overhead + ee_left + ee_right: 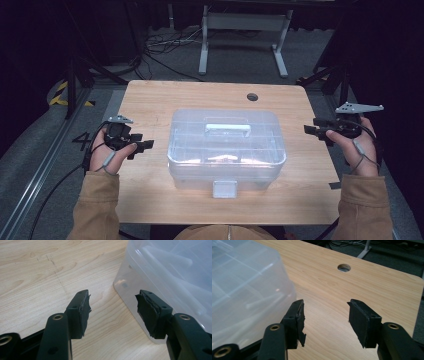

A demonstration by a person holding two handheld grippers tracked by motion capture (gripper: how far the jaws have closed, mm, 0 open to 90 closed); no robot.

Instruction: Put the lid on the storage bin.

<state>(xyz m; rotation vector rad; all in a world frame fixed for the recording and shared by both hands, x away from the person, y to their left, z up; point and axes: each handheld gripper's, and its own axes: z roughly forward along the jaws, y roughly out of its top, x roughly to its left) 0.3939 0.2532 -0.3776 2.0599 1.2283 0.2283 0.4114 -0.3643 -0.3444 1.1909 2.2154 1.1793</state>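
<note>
On the wooden table [150, 100], mid-surface, sits the clear plastic box [227, 150]: lid on, white handle [228, 128] on top, latch [224, 189] facing the person. Left gripper [142, 145] is just beside the box's left side, apart from it, jaws wide, nothing between them; left gripper view puts the box corner [125, 285] just past the right-hand jaw. Right gripper [312, 131] is off the box's right side, near the table edge, jaws wide, empty. Cable hole [252, 96] is at the table's far edge.
</note>
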